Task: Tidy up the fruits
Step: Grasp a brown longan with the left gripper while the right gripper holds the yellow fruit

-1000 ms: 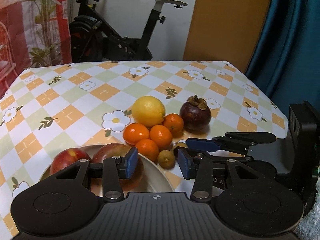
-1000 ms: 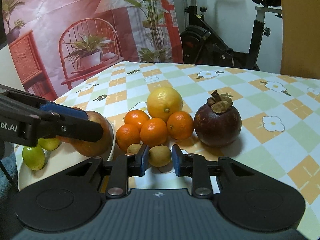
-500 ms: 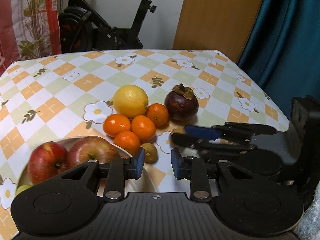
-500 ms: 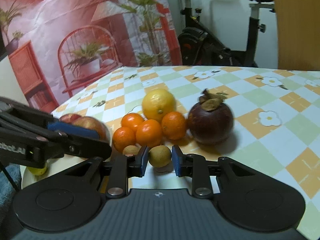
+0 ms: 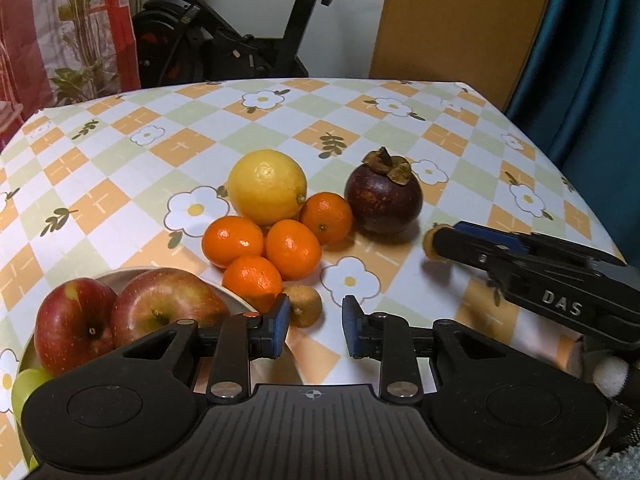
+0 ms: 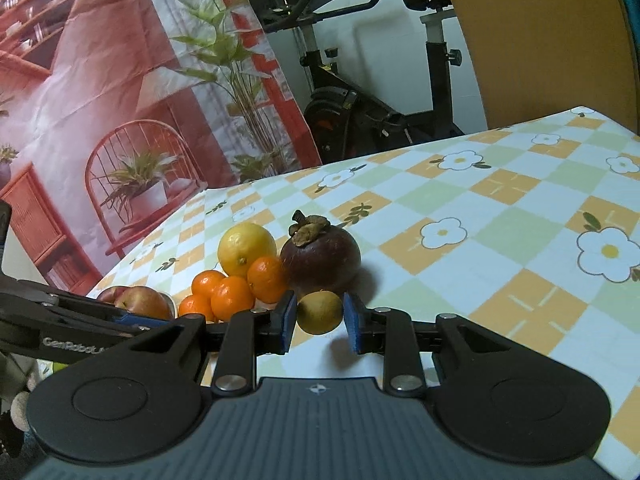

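My right gripper (image 6: 320, 322) is shut on a small brown-yellow longan (image 6: 320, 312) and holds it above the cloth, right of the fruit pile; it also shows in the left wrist view (image 5: 434, 242). My left gripper (image 5: 314, 326) is open and empty, just in front of a second longan (image 5: 305, 306) on the table. Behind it lie several small oranges (image 5: 292, 248), a yellow lemon (image 5: 267, 187) and a dark mangosteen (image 5: 383, 198). A plate (image 5: 236, 300) at the near left holds two red apples (image 5: 166, 306) and a green fruit (image 5: 26, 386).
The table (image 5: 192, 148) has a checked flower-print cloth; its right edge drops off by a teal curtain (image 5: 592, 60). An exercise bike (image 5: 224, 48) and a wooden panel (image 5: 456, 16) stand behind the table.
My right gripper has lifted the longan and carried it right, away from the pile. My left gripper has drawn back and narrowed slightly, staying open.
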The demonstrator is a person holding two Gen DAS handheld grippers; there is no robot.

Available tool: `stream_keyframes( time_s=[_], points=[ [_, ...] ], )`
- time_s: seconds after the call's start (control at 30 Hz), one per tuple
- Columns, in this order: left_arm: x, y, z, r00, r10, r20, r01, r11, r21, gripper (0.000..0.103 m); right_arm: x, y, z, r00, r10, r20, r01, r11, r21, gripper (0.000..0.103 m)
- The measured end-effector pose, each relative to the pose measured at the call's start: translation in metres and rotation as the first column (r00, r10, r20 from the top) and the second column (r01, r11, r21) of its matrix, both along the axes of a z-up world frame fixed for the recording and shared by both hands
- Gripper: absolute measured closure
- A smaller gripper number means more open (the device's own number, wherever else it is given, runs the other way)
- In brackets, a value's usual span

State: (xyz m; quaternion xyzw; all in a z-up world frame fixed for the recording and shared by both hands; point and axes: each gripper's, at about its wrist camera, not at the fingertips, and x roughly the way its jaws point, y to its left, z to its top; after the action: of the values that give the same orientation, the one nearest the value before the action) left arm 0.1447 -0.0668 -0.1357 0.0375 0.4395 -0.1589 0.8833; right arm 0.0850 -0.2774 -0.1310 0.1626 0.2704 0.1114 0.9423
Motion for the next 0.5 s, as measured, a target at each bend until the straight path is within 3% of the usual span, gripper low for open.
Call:
stream_keyframes(
  time_s=[0.23,0.5],
  points=[
    [0.003,-0.006,-0.003,1.000,-0.013,-0.025,0.012,0.998,-0.066,0.073,-0.004,-0.009,0.000,1.000,-0.022,0.008,0.022,1.000,-0.001,0.075],
    [0.003,-0.017,-0.008,1.000,-0.021,-0.014,0.021,0.999,-0.026,0.073,-0.009,-0.024,-0.001,0.998,-0.060,0.007,0.060,0.998,0.029,0.075]
  ],
)
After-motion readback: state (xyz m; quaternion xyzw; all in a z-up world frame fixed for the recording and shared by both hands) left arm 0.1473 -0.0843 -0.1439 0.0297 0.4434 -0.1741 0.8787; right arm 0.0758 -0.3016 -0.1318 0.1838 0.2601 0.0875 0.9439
